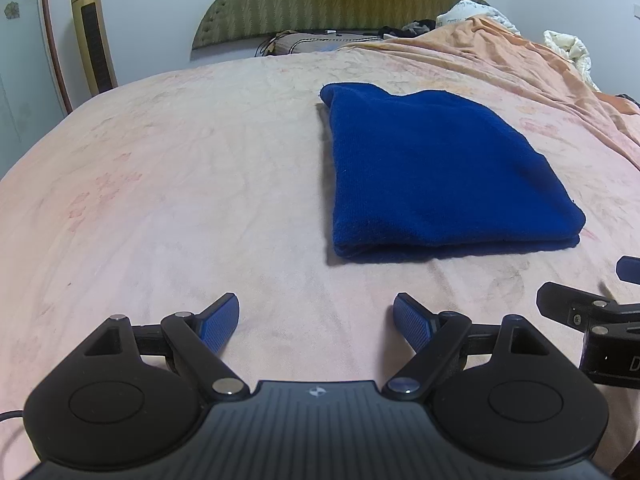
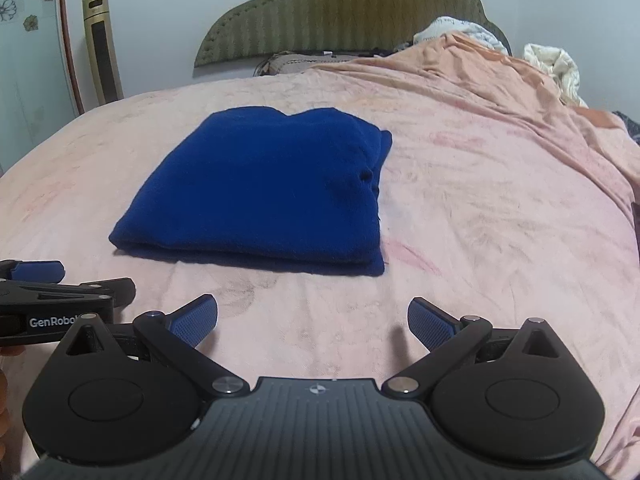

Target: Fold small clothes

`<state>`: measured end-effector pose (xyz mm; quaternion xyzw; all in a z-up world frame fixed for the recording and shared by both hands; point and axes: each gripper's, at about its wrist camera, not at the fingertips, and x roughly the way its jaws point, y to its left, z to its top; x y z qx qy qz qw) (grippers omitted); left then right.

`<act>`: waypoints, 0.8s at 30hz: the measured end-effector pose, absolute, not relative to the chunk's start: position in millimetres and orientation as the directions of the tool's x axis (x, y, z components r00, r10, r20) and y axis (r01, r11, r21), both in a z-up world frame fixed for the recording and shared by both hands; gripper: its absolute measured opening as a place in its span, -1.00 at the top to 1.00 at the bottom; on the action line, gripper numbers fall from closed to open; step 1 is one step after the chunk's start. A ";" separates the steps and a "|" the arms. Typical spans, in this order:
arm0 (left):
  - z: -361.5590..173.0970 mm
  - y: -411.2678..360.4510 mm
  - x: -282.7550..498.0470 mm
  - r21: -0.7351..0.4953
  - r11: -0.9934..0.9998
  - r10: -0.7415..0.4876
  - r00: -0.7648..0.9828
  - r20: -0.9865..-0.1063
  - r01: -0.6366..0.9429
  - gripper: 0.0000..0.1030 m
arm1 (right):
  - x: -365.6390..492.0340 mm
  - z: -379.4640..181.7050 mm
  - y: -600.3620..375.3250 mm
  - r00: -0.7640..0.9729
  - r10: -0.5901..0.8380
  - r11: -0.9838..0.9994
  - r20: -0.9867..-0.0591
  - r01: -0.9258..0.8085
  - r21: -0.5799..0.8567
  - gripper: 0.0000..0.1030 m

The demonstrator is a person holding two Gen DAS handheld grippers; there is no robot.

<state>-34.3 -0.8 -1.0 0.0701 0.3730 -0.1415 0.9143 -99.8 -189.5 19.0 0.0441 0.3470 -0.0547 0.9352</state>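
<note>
The folded garment (image 2: 256,192) is a deep royal blue, plain, with no print on its knit. It lies on a pale pink bedsheet (image 1: 180,184) carrying faint, washed-out reddish flower marks. Beyond the garment, toward the headboard, an orange-peach blanket (image 2: 460,76) is plain in colour, and white bedding (image 2: 552,68) is bunched past it. The headboard (image 2: 340,12) is olive green with vertical stripes in a lighter tone. Left of the headboard stands a gold tower fan (image 2: 102,44) with a dark central panel. Both grippers, left (image 1: 316,320) and right (image 2: 312,320), are matte black with textured blue pads (image 2: 192,322).
</note>
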 end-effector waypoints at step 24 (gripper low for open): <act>7.2 0.7 -43.7 0.052 0.949 -0.193 0.700 -0.688 0.312 -0.64 | -109.3 27.0 -184.2 0.768 -0.075 0.993 -0.636 0.119 0.027 -0.99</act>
